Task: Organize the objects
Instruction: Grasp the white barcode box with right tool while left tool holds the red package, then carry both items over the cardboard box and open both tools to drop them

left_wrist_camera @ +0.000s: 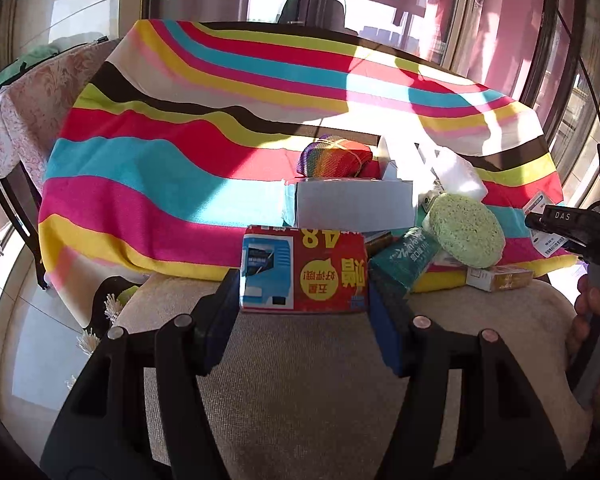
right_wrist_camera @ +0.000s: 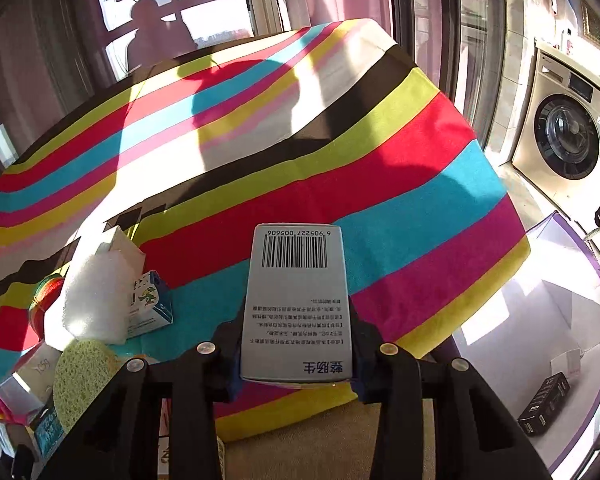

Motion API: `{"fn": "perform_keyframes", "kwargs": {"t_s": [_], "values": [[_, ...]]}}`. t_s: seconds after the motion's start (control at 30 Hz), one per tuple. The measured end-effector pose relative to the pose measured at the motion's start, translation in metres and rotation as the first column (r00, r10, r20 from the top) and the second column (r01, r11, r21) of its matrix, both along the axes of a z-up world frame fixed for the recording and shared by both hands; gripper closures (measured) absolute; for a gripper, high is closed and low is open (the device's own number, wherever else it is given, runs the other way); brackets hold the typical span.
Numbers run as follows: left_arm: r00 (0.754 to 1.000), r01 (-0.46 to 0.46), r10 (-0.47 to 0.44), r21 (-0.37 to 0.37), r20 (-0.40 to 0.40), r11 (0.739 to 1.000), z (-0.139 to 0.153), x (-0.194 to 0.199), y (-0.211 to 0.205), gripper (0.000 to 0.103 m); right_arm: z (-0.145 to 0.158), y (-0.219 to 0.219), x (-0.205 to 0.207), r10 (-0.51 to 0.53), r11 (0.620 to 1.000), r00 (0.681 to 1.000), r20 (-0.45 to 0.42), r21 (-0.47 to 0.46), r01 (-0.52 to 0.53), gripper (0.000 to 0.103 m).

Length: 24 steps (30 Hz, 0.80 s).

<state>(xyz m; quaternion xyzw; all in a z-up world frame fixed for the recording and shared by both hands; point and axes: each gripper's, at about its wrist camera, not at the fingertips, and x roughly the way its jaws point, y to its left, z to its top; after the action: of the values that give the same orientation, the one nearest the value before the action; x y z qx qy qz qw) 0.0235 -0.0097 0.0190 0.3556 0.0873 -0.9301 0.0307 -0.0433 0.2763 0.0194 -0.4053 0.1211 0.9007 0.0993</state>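
Note:
My left gripper (left_wrist_camera: 304, 300) is shut on a red and blue box (left_wrist_camera: 304, 270) printed with "48", at the near edge of the striped cloth (left_wrist_camera: 180, 168). Behind it lies a pile: a grey box (left_wrist_camera: 352, 204), a rainbow mesh bundle (left_wrist_camera: 334, 158), a green round sponge (left_wrist_camera: 466, 232), a teal packet (left_wrist_camera: 404, 260), a white foam block (left_wrist_camera: 458, 174). My right gripper (right_wrist_camera: 296, 344) is shut on a grey box with a barcode (right_wrist_camera: 296, 304), held above the cloth (right_wrist_camera: 380, 184). The right gripper also shows in the left wrist view (left_wrist_camera: 556, 224) at the right edge.
A beige cushion (left_wrist_camera: 300, 380) lies under both grippers. A small yellow and white box (left_wrist_camera: 500, 278) rests on its edge. A white open bin (right_wrist_camera: 540, 320) with a black box (right_wrist_camera: 544, 408) stands on the floor at right, near a washing machine (right_wrist_camera: 564, 128). A chair (left_wrist_camera: 12, 120) stands at left.

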Motion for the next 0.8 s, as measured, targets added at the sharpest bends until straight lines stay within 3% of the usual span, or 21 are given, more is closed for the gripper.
{"fn": "perform_keyframes", "kwargs": {"t_s": [0.43,0.8], "values": [[0.993,0.122,-0.122,-0.064,-0.002,0.990,0.008,0.017,0.064,0.038,0.005,0.022,0.076,0.017,1.000,0.999,-0.033,0.017,-0.017,0.062],[0.956,0.293,-0.293,-0.110,0.020,0.950,0.011,0.015,0.142,0.039,0.006,0.042,0.103,-0.018,0.998,0.999,-0.032,0.065,0.020,0.062]]}}
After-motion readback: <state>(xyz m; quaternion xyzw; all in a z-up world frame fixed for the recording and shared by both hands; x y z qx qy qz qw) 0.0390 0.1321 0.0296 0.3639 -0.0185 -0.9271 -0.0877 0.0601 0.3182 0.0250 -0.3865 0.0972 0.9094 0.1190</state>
